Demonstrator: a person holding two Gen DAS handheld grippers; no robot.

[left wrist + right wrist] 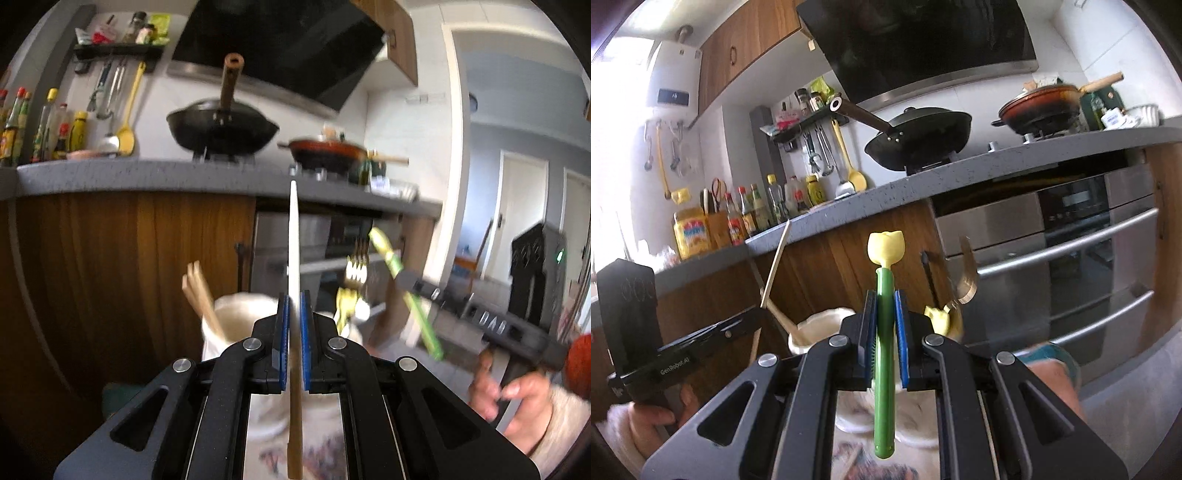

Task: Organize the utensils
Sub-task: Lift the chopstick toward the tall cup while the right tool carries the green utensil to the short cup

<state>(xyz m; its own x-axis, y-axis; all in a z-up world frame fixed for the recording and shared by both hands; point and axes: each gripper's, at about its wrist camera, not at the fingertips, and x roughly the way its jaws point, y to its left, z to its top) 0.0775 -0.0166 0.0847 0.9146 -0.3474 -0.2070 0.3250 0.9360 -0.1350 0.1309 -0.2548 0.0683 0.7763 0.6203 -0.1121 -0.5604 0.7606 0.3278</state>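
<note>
The left tool [294,314] pinches a light, stiff, smooth chopstick [294,240] mid-shaft, the right tool [885,314] clamps a light, likely slippery green-handled utensil [885,332] mid-handle, both above the cream holder [820,325].

A white-bladed knife [294,240] with a wooden handle stands edge-on, tip toward 12 o'clock. A green-stemmed utensil [884,339] topped by a yellow tulip-shaped end points up likewise. Behind them a cream holder [236,314] carries wooden chopsticks [201,295] at its 10 o'clock and gold forks [356,264] at 2 o'clock.
</note>
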